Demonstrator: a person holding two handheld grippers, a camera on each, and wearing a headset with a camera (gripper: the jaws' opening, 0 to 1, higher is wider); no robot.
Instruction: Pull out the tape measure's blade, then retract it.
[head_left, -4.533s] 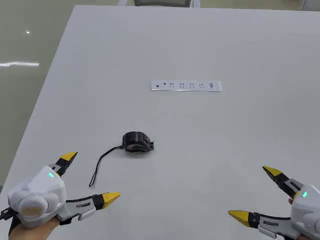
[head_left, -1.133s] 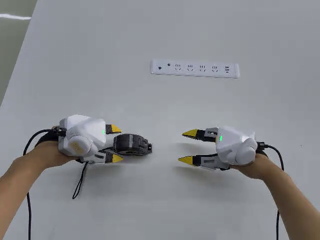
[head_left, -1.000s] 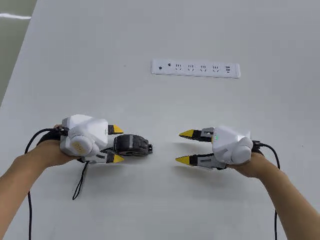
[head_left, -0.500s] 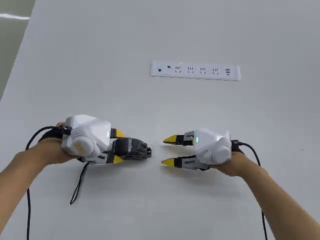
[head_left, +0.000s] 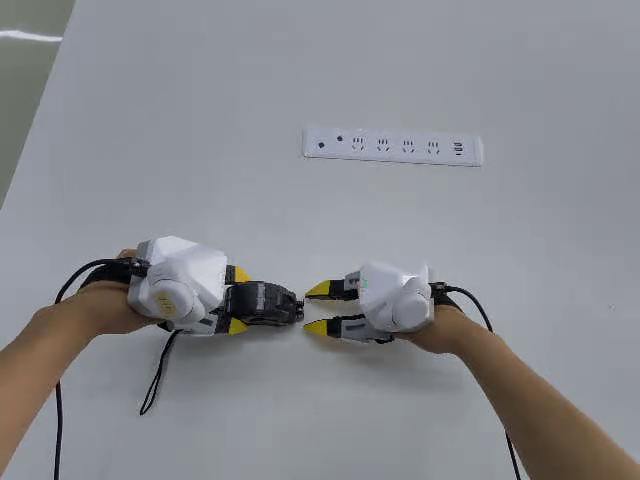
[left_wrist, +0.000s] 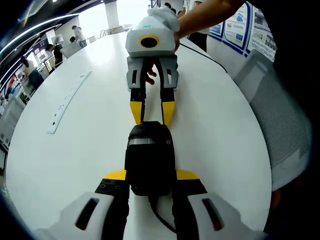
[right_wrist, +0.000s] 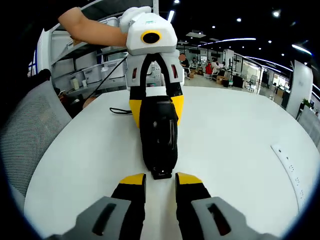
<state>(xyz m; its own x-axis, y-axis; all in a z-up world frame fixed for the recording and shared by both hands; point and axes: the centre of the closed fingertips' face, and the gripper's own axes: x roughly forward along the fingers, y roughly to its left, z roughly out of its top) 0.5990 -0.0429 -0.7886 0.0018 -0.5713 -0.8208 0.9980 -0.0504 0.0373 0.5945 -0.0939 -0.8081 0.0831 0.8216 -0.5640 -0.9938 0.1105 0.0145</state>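
Sitting on the white desk (head_left: 300, 80), the black tape measure (head_left: 268, 303) is being squeezed by the left claw (head_left: 240, 300), one jaw on each side. The right claw (head_left: 317, 308) is pointing at its front end, jaws a little apart, tips just beside the small blade tab (right_wrist: 161, 174).

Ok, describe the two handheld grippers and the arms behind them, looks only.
The left gripper and the right gripper both have rounded white plastic bodies, black jaws and pointed yellow tips. The right one's body shows a small green light. A thin black cable trails from the rear of the left and of the right. The forearms are bare, with no sleeves or gloves in view.
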